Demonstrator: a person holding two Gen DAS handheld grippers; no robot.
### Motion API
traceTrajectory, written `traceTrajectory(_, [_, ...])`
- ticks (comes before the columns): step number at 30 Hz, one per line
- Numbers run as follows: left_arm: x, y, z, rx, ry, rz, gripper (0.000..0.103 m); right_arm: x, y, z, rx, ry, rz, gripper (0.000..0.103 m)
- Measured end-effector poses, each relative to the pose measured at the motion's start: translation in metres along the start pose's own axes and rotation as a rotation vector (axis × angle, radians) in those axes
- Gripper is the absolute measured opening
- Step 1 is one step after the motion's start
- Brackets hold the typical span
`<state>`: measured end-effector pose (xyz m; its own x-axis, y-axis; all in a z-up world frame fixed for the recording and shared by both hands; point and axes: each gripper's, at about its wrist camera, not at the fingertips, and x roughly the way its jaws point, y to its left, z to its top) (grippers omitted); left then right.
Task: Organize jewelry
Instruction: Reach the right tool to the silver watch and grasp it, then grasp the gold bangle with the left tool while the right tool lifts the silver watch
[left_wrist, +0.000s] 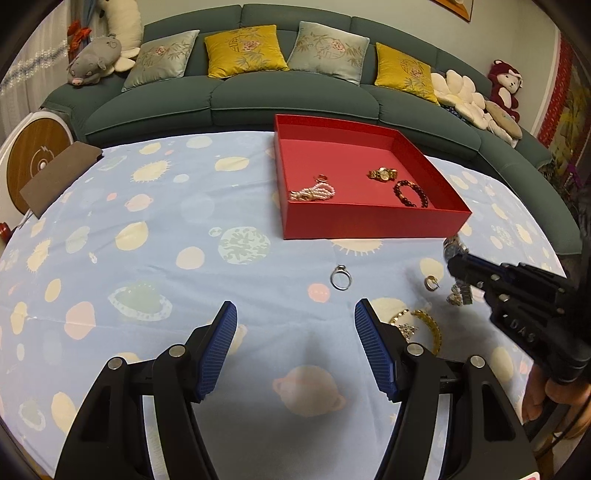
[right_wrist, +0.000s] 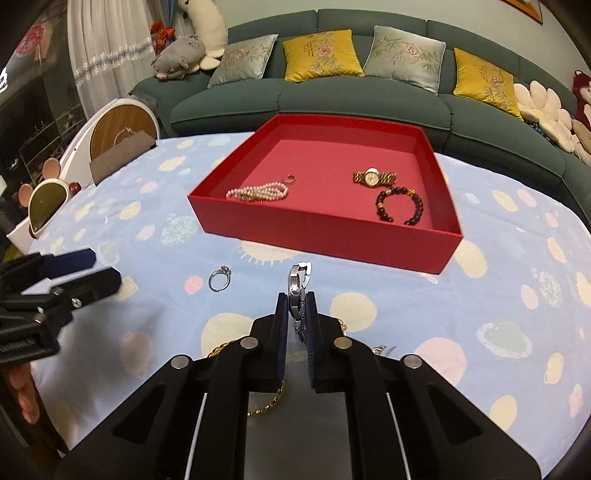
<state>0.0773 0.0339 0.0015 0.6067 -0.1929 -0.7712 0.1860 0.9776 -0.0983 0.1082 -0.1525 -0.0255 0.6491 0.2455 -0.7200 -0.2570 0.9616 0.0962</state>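
Your right gripper (right_wrist: 295, 306) is clamped on a silver wristwatch (right_wrist: 297, 286), held edge-on between its pads above the tablecloth (right_wrist: 406, 288), just short of the red tray (right_wrist: 332, 236). Your left gripper (left_wrist: 295, 314) hangs wide apart and empty, with a silver ring (left_wrist: 340, 277) lying on the cloth just ahead of its fingertips.
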Motion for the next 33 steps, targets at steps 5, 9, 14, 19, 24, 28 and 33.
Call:
traceTrajectory(5, [0.011, -0.028, -0.008, 0.047, 0.041, -0.048, 0.064, -0.048, -0.016, -0.003, 0.049, -0.070, -0.001, 0.008])
traceTrajectory(9, [0.020, -0.051, -0.016, 0.098, 0.048, -0.042, 0.064, -0.065, -0.024, -0.010, 0.059, -0.091, -0.010, 0.008])
traceTrajectory(14, [0.037, -0.061, -0.018, 0.110, 0.068, -0.032, 0.064, -0.071, -0.033, -0.017, 0.074, -0.090, -0.019, 0.008])
traceTrajectory(19, [0.050, -0.059, -0.019, 0.078, 0.104, -0.058, 0.054, -0.073, -0.036, -0.020, 0.075, -0.090, -0.016, 0.008])
traceTrajectory(24, [0.050, -0.064, -0.021, 0.094, 0.102, -0.077, 0.048, -0.073, -0.036, -0.022, 0.078, -0.089, -0.014, 0.008])
traceTrajectory(28, [0.054, -0.067, -0.023, 0.102, 0.115, -0.088, 0.038, -0.073, -0.036, -0.023, 0.078, -0.088, -0.014, 0.008])
traceTrajectory(33, [0.052, -0.065, -0.022, 0.095, 0.106, -0.100, 0.025, -0.072, -0.036, -0.024, 0.079, -0.090, -0.012, 0.008])
